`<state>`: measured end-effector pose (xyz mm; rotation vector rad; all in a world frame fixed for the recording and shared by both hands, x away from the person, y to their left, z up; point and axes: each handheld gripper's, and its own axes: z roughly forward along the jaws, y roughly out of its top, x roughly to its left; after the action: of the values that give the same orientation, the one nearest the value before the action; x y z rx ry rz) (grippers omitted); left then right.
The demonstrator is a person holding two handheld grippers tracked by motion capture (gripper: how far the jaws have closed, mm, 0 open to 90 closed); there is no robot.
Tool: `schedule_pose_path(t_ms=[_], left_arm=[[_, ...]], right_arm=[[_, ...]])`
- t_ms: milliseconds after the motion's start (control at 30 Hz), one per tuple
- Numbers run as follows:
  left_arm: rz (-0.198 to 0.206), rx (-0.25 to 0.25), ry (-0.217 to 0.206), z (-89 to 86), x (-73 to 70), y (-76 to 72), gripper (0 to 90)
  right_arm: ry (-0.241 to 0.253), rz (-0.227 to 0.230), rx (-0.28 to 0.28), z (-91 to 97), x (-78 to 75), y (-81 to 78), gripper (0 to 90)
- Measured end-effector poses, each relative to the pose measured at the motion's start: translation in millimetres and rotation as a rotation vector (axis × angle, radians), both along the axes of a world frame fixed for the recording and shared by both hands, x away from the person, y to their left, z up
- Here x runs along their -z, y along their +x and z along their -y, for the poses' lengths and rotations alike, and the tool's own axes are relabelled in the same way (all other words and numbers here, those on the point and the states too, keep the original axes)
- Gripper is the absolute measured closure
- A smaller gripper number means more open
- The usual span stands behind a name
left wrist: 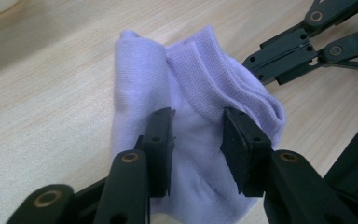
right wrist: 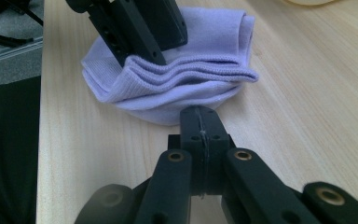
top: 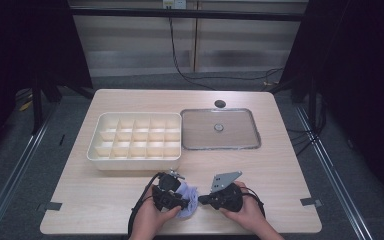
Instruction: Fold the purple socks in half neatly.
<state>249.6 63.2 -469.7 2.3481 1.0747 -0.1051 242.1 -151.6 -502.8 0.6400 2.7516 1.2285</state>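
A pale lilac sock [top: 189, 196] lies rolled and folded on the wooden table near its front edge, between my two grippers. In the left gripper view the sock [left wrist: 191, 74] sits under my left gripper [left wrist: 198, 135], whose jaws stand apart over the fabric without pinching it. My left gripper [top: 182, 201] is at the sock's left side. My right gripper [top: 203, 199] comes in from the right. Its jaws are pressed together [right wrist: 200, 114], with the tips touching the sock's [right wrist: 200, 51] near edge. I cannot tell whether any fabric is caught between them.
A cream box with several small compartments [top: 93, 150] stands at mid-table on the left. A flat transparent lid [top: 220, 146] with a round knob lies to its right. A dark cable hole [top: 220, 104] is behind it. The table's front edge runs just below the hands.
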Motion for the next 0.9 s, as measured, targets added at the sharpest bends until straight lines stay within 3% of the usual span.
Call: schedule_pose_path(t_ms=[300, 633, 900], left_arm=[[0.016, 0.009, -0.015, -4.0, -10.0, 0.8, 54.4], [0.041, -0.047, -0.047, -20.0, -23.9, 9.7, 50.5], [0.058, -0.074, -0.039, -28.4, -25.5, 13.2, 49.3]], right_arm=[[0.002, -0.001, -0.001, 0.2, 0.2, 0.1, 90.0], [0.001, -0.001, -0.001, 0.0, 0.1, 0.0, 90.0], [0.000, 0.001, -0.001, 0.1, 0.1, -0.1, 90.0]])
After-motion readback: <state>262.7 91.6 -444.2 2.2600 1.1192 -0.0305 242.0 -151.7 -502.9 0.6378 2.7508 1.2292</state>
